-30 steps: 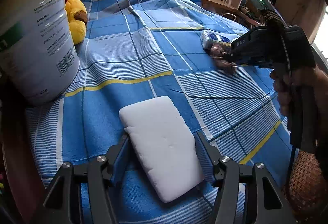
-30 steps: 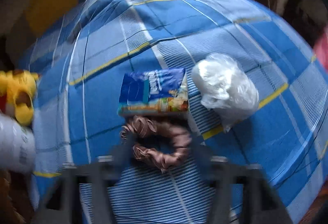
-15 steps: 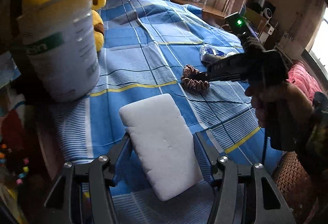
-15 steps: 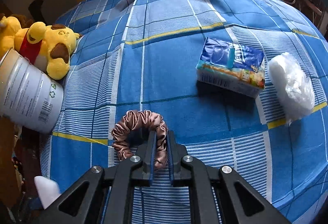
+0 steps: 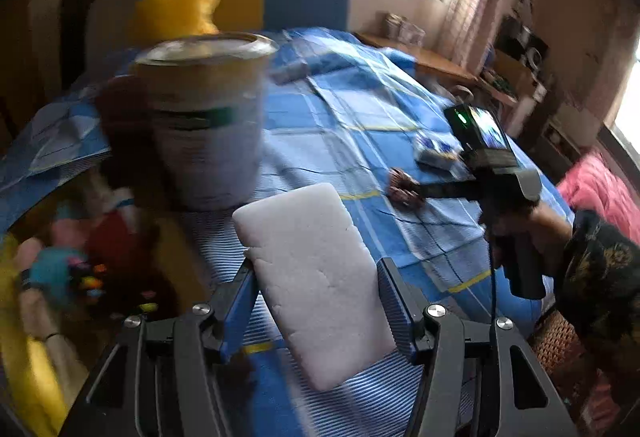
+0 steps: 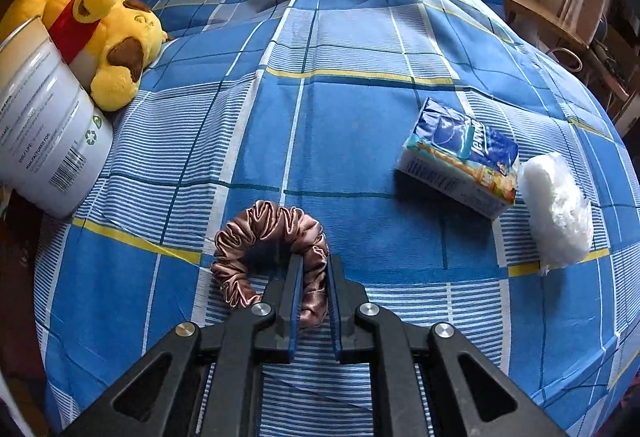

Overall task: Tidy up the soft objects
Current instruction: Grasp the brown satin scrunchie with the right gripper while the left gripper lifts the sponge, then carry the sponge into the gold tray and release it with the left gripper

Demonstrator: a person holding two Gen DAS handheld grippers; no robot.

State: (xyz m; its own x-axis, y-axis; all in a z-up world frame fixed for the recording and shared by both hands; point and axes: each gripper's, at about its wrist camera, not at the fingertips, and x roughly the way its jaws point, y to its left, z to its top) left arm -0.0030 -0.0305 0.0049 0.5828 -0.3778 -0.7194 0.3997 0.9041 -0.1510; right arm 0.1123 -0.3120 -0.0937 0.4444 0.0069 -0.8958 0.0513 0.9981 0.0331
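My left claw (image 5: 316,301) pinches the sponge (image 5: 310,277) mid-frame, bound for the can (image 5: 208,117) upper left I guess, while my right claw (image 6: 314,277) clamps the scrunchie (image 6: 272,249).

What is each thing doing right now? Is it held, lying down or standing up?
Sponge: held in left gripper, lifted.
Scrunchie: pinched in right gripper, on the bed.
Can: upright, open top.
Plush bear: lying beside can.
Tissue pack: lying flat.
Plastic bag: crumpled, beside pack.
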